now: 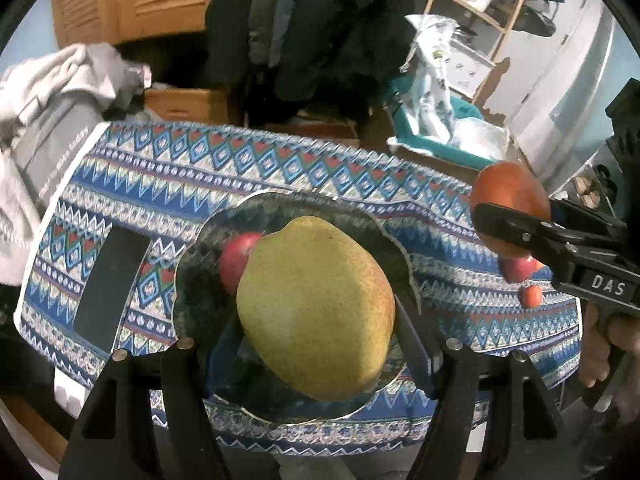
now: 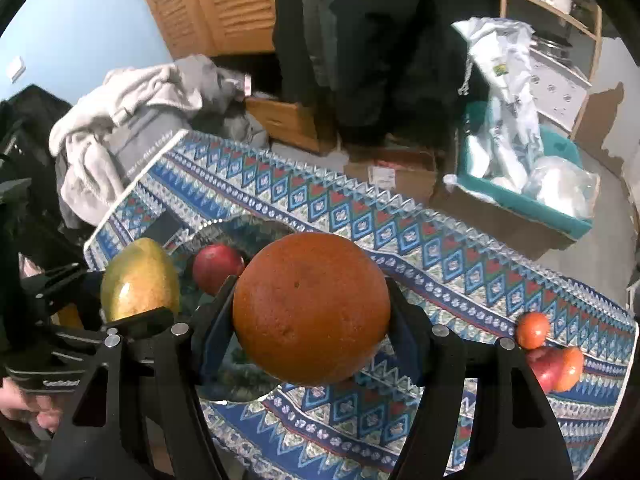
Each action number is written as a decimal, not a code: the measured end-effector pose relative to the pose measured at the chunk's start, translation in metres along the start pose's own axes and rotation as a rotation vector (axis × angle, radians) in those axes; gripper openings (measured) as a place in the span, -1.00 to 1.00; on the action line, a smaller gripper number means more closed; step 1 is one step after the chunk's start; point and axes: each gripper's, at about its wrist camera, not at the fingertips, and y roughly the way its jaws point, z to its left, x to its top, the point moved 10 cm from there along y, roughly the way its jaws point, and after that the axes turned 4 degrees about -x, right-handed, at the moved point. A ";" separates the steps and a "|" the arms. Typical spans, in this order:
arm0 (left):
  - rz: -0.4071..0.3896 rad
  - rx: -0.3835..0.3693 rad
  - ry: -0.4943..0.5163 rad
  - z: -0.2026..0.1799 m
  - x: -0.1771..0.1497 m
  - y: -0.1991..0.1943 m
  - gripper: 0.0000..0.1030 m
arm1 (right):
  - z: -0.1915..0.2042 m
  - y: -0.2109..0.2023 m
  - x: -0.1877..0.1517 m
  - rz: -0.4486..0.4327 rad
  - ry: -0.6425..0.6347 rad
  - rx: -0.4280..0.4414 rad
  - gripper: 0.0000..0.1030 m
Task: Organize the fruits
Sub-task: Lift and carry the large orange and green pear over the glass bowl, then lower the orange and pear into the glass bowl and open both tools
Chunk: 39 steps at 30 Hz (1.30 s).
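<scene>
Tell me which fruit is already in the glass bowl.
The red apple alone lies in the glass bowl. The pear and orange are each held in a tool above; the small fruits sit on the cloth.

White letters "DAS" stand on the black body of the right claw [image 1: 496, 216], just behind its fingers. The left claw [image 2: 132, 312] body bears small white lettering too blurred to read.

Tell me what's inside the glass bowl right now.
One red apple lies inside the glass bowl. The yellow-green mango held in the left tool hangs over the bowl and covers much of its middle, so anything beneath it cannot be seen.
</scene>
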 end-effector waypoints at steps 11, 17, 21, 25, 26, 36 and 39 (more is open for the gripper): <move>0.070 0.057 -0.043 0.029 -0.021 0.028 0.42 | 0.019 0.063 -0.036 0.137 -0.063 0.003 0.34; 0.113 0.086 -0.045 0.036 -0.032 0.046 0.42 | 0.025 0.084 -0.050 0.175 -0.090 0.006 0.34; 0.151 0.113 -0.042 0.040 -0.040 0.059 0.42 | 0.030 0.094 -0.058 0.196 -0.106 0.006 0.34; 0.180 0.122 -0.054 0.045 -0.048 0.071 0.42 | 0.033 0.096 -0.058 0.189 -0.135 -0.003 0.35; 0.188 0.120 -0.062 0.046 -0.049 0.073 0.42 | 0.033 0.096 -0.057 0.189 -0.130 0.003 0.35; 0.246 0.117 -0.120 0.054 -0.061 0.084 0.42 | 0.040 0.095 -0.056 0.187 -0.127 0.046 0.35; 0.246 0.104 -0.144 0.055 -0.061 0.083 0.40 | 0.040 0.092 -0.053 0.180 -0.128 0.038 0.36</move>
